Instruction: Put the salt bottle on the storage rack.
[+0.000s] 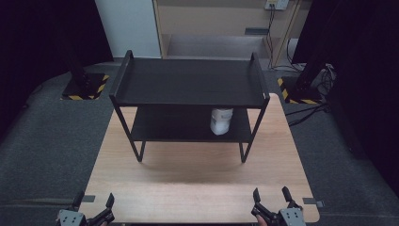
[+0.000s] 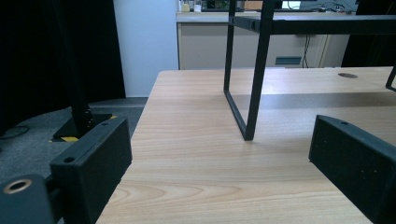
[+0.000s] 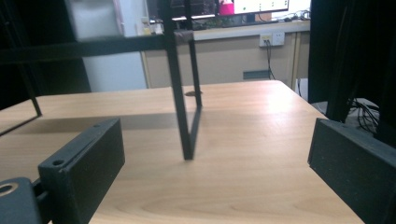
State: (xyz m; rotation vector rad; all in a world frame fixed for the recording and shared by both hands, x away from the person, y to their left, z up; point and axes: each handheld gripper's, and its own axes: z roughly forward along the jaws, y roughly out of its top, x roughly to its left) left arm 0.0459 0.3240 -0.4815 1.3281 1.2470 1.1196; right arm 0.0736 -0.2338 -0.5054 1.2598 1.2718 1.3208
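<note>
Centrally, toward the far edge of the light wooden bench (image 1: 197,183), stands a black two-tier metal shelf rack (image 1: 188,82). A white cylindrical container (image 1: 221,121) sits on the rack's lower tier, toward its right end. The left gripper (image 1: 94,203) is positioned at the near left corner of the bench, jaws spread wide with nothing between them. The right gripper (image 1: 272,196) is positioned near the near right corner, jaws likewise wide apart and empty. Both grippers are well apart from the rack.

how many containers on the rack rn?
1: a white container on the lower shelf of the black rack, toward its right end. The top shelf is bare but hides part of the lower one, so more may be concealed.
</note>
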